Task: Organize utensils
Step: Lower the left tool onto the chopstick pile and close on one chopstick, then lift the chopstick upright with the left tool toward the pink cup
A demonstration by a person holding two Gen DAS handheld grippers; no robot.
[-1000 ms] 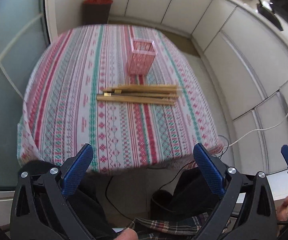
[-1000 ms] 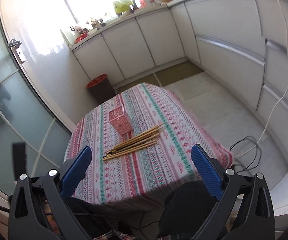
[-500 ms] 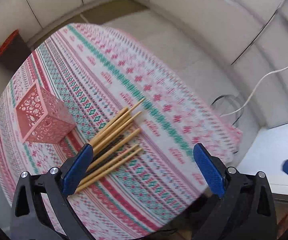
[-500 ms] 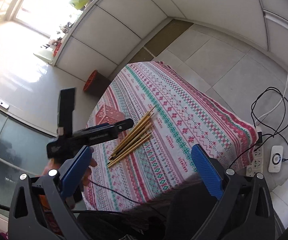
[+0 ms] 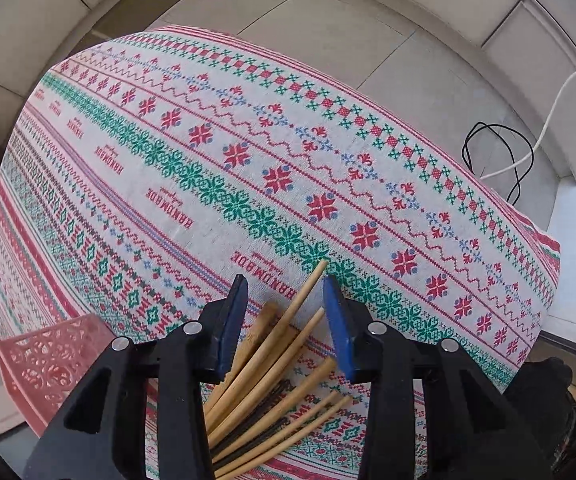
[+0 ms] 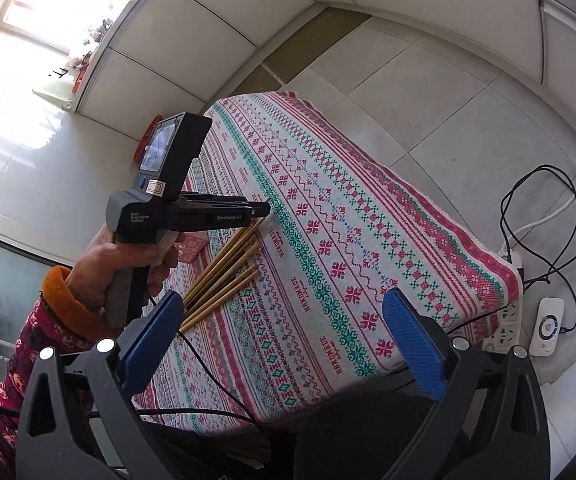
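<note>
Several bamboo chopsticks (image 5: 288, 364) lie in a loose bundle on the patterned tablecloth (image 5: 247, 160). My left gripper (image 5: 285, 292) points straight down over their upper ends. Its blue jaws are closing with a few sticks between them, and a gap still shows at each pad. A pink lattice holder (image 5: 47, 360) stands just left of the bundle. In the right wrist view a hand holds the left gripper (image 6: 255, 210) over the chopsticks (image 6: 227, 268), and the holder (image 6: 193, 248) is mostly hidden behind it. My right gripper (image 6: 283, 300) hangs open above the near table edge, holding nothing.
The tablecloth (image 6: 328, 220) drapes over the table's edges. On the floor to the right lie black and white cables (image 6: 544, 216), a power strip (image 6: 504, 332) and a white device (image 6: 548, 324). White cabinets ring the room; a red bin (image 6: 147, 140) stands at the far corner.
The left gripper swung over the table, dropped onto the chopstick ends, and its jaws narrowed from wide to close around them. The right gripper sank closer to the table.
</note>
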